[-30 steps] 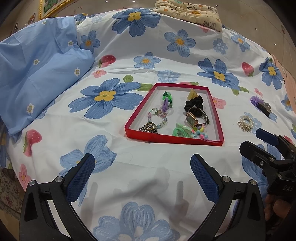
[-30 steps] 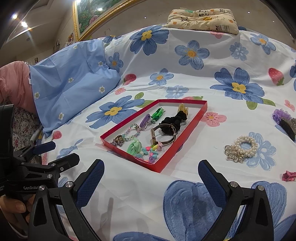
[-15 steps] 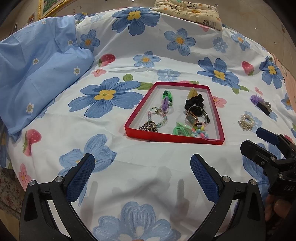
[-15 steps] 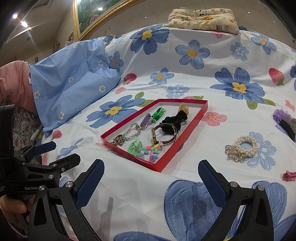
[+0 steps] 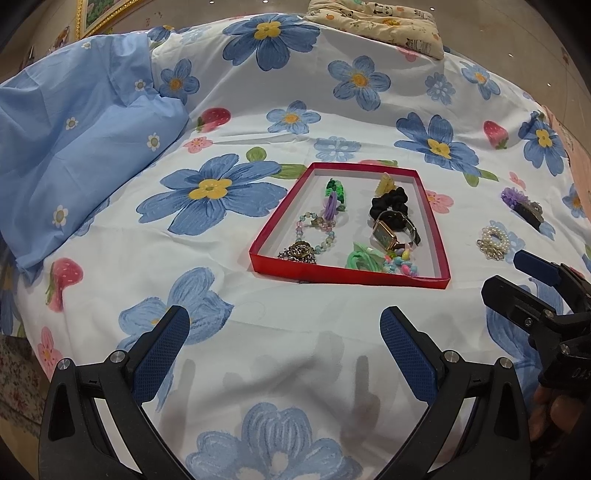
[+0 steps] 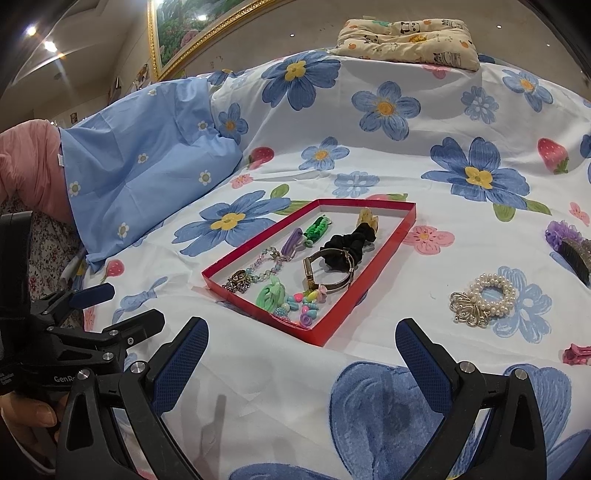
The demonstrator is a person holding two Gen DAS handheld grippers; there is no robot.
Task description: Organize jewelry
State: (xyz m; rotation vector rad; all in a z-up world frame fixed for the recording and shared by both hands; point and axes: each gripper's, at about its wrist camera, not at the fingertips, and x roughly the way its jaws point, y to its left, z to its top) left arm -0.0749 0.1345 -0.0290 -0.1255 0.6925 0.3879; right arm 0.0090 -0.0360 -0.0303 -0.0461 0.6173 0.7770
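A shallow red tray (image 5: 271, 221) (image 6: 384, 251) lies on the flowered bedsheet and holds a watch (image 5: 391, 232) (image 6: 328, 269), a black scrunchie (image 5: 388, 199), bead bracelets (image 5: 314, 232), green and purple hair ties and coloured beads. Right of the tray lie a pearl bracelet (image 5: 493, 242) (image 6: 484, 297), a purple and dark hair clip (image 5: 522, 205) (image 6: 570, 245) and a small pink clip (image 6: 576, 354). My left gripper (image 5: 284, 343) (image 6: 114, 306) is open and empty, hovering before the tray. My right gripper (image 6: 303, 354) (image 5: 517, 273) is open and empty, near the tray's front right corner.
A blue pillow (image 5: 74, 147) lies at the left. A small patterned cushion (image 5: 376, 26) (image 6: 406, 40) sits at the far edge of the bed. A framed picture (image 6: 192, 26) hangs on the wall behind.
Both grippers have stayed open and almost still; the views have shifted only slightly. No jewelry has moved.
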